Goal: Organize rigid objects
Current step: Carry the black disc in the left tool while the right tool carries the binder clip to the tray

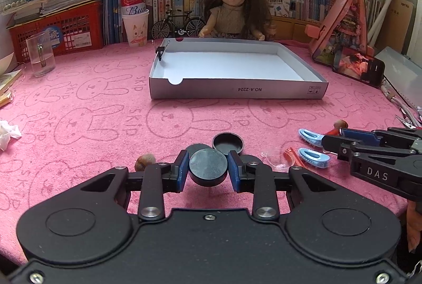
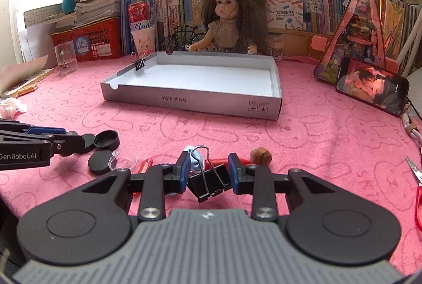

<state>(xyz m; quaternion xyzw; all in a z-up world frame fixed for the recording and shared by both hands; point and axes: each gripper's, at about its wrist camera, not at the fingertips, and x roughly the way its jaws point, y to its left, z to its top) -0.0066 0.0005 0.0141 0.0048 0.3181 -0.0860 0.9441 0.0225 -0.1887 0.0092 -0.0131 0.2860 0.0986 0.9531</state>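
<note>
In the left wrist view my left gripper [image 1: 208,155] is shut on a black round lid [image 1: 208,168], held just above the pink cloth. Behind it lies an upturned black cap [image 1: 227,143]. In the right wrist view my right gripper [image 2: 209,156] is shut on a black binder clip [image 2: 209,181] with its wire handles up. The grey cardboard tray [image 1: 237,93] [image 2: 190,99] stands further back, white inside, with another binder clip [image 2: 140,62] clamped on its left wall. From the right wrist view, the left gripper [image 2: 79,142] reaches in at the left edge.
Loose on the cloth are two blue hair clips [image 1: 312,137], a clear plastic piece [image 2: 124,161], a flat black disc [image 2: 99,164], a brown nut [image 2: 261,156] and a red pen [image 2: 143,165]. Red scissors [image 2: 418,194] and a phone [image 2: 372,89] lie right. A doll [image 2: 229,23] and books stand behind the tray.
</note>
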